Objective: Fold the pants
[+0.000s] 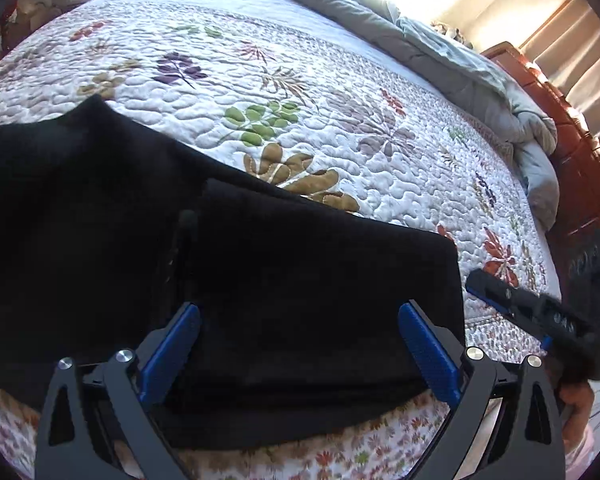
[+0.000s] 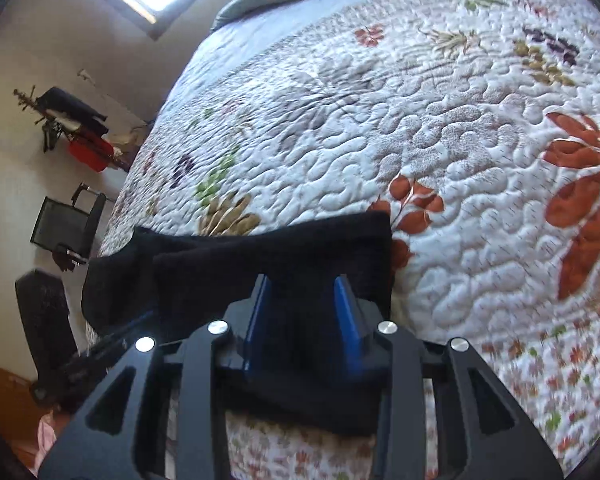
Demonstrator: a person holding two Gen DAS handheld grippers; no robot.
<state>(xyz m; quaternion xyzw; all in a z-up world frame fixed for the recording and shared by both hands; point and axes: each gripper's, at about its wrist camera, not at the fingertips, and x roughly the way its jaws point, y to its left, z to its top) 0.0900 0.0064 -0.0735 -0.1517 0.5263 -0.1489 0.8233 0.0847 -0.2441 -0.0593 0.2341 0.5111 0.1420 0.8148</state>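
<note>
The black pants [image 1: 260, 280] lie folded in layers on the floral quilt [image 1: 300, 80] near the bed's front edge. My left gripper [image 1: 300, 312] is open, its blue pads [image 1: 172, 352] wide apart over the top layer, holding nothing. My right gripper [image 1: 512, 300] shows at the pants' right edge in the left wrist view. In the right wrist view my right gripper [image 2: 304, 292] has its jaws partly closed with a fold of the black pants [image 2: 268, 256] between the blue pads [image 2: 348, 320].
A grey duvet [image 1: 440, 48] is bunched along the far side of the bed against a wooden headboard [image 1: 560, 120]. In the right wrist view a chair [image 2: 64, 224] and a clothes rack [image 2: 76, 128] stand by the wall left of the bed.
</note>
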